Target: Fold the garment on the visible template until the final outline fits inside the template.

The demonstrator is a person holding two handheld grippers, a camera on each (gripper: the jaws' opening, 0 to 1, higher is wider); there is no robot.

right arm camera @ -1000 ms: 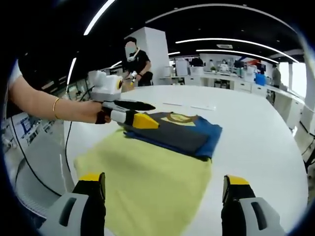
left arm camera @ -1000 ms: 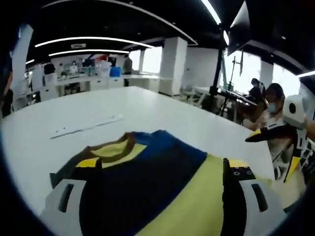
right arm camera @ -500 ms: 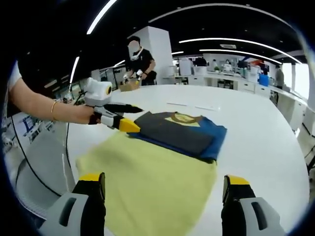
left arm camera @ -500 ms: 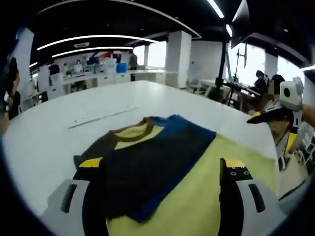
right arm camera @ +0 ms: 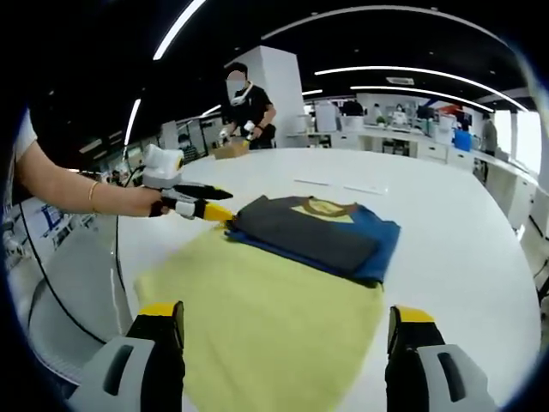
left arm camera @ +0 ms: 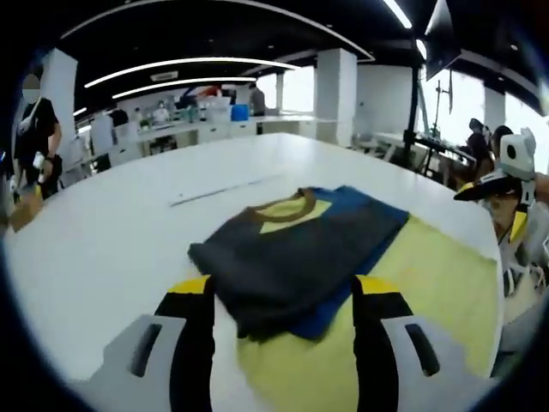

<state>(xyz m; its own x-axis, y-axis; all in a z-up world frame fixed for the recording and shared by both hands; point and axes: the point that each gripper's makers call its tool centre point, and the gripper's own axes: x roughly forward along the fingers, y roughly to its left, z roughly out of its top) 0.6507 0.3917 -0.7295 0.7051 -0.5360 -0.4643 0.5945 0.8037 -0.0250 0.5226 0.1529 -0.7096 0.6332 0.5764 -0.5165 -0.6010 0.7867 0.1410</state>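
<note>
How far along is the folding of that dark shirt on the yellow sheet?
Mostly done, it seems: the dark grey and blue shirt lies folded into a compact rectangle on the yellow template sheet. In hand: the left gripper sits open at its corner, while the right gripper hovers open. Left: the shirt's far edge appears to overhang onto the white table, so it may need shifting.

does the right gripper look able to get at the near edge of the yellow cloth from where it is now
Probably yes. The right gripper is open and the yellow cloth lies flat between its jaws with nothing on that part; the folded garment and left gripper sit farther off.
</note>
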